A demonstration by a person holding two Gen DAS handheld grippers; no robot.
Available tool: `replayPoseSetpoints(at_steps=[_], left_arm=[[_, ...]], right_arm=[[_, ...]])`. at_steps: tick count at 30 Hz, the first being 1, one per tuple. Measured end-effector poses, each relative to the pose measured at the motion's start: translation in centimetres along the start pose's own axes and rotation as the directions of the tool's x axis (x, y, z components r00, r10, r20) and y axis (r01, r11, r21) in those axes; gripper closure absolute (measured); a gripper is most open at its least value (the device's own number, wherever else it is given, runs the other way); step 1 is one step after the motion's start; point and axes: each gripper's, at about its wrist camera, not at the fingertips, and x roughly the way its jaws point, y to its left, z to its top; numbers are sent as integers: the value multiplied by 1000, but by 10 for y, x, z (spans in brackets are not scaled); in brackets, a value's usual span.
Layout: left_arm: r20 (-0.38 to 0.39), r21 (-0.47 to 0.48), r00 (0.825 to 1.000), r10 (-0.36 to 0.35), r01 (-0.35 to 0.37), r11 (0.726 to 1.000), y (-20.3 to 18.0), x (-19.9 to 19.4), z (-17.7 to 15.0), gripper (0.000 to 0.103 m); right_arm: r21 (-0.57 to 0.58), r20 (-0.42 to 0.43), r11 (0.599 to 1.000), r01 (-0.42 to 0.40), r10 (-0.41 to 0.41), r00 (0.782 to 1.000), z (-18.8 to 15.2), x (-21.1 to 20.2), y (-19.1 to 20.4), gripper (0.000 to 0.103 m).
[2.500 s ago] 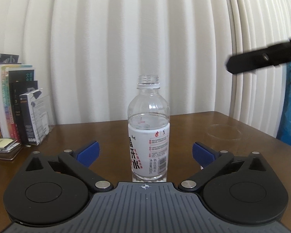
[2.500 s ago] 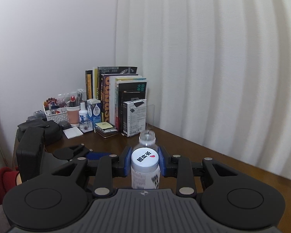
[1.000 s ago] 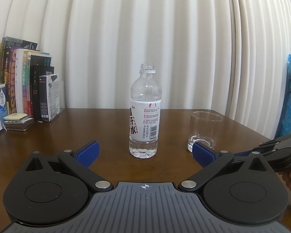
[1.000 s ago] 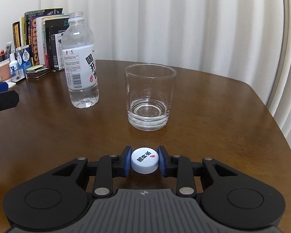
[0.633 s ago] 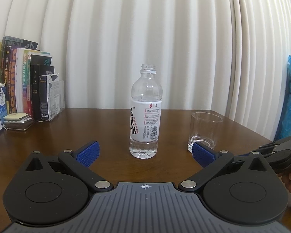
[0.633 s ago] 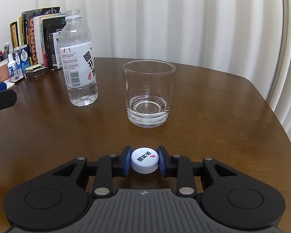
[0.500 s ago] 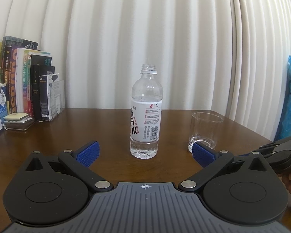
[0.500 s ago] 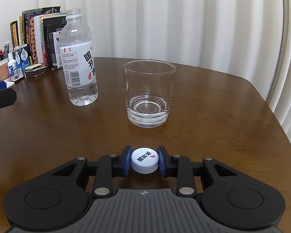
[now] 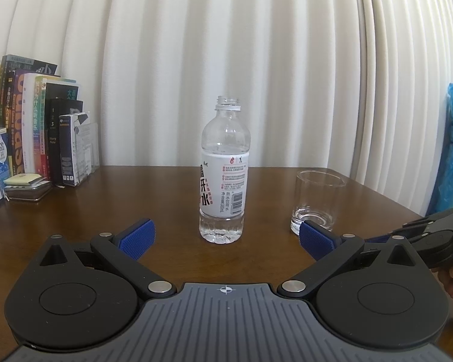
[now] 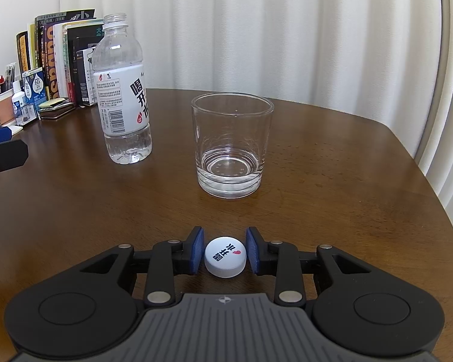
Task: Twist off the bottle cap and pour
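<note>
On the brown wooden table (image 10: pixel 332 181), left to right: left gripper (image 9: pixel 225 236), fingers spread wide, empty; uncapped clear plastic water bottle (image 10: pixel 122 90) upright; clear glass tumbler (image 10: pixel 231 144); right gripper (image 10: pixel 225 252), fingers opening around, just clear of, the white printed bottle cap (image 10: pixel 225 256).
</note>
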Motion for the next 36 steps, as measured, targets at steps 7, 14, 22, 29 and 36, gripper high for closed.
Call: replayPoseSetpoints(at_steps=[7,14,22,29,36], left_arm=[[4,12,1000,14,-14,1000,-3,-6,1,0],[8,13,1000,21,-21,1000,-10,-10,2,0],[2,15,999,33,-33,999,-15,-16,-2,0],[17,20,999,38,-38,999,-24,-33,-6,0],[51,28,998,32,-33,999,-37,-58,-18,0]], right_arm=[[-1,26,999,42,-42,999,-1,-6,5,54],[-10,55,996,92,-91,994,1,-19,14,50],[-10,101,991,135,-134,986,-2,-36,26,43],[9,169,984,180,-179,969,-15,-60,39,25],[17,278,970,241,-236,931,-39,-92,61,5]])
